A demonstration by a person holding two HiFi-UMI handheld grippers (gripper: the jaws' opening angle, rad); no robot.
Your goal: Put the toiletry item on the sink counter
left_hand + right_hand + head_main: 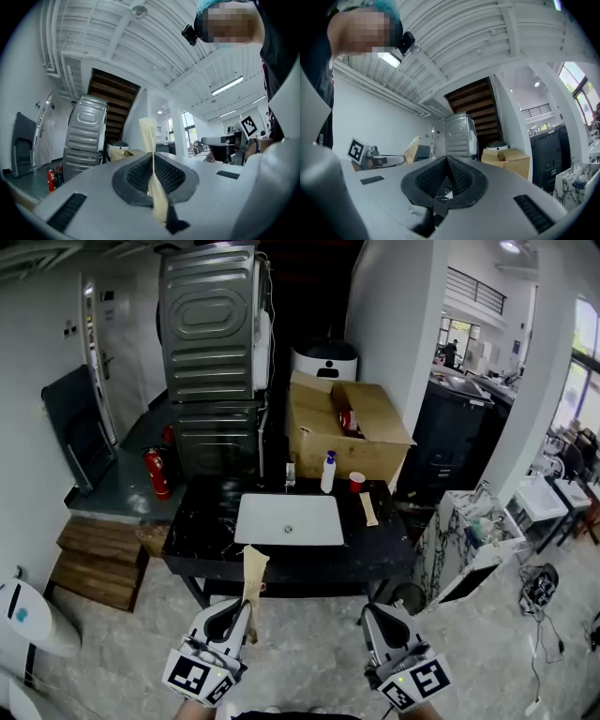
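Note:
A flat cream-coloured toiletry tube (253, 576) stands upright from my left gripper (244, 613), which is shut on its lower end. In the left gripper view the tube (150, 136) rises between the pressed pads of the left gripper (153, 161). My right gripper (373, 615) is beside it at the bottom right, shut with nothing in it; the right gripper view shows the closed right gripper (446, 161). Both hang in front of the black sink counter (202, 531) with its white basin (289, 519), some way short of its near edge.
On the counter stand a white bottle with a blue cap (328, 472), a red cup (356, 482) and a flat tan packet (368, 509). Behind are an open cardboard box (342, 427), a grey stacked machine (211, 352), a fire extinguisher (156, 472) and wooden steps (98, 561).

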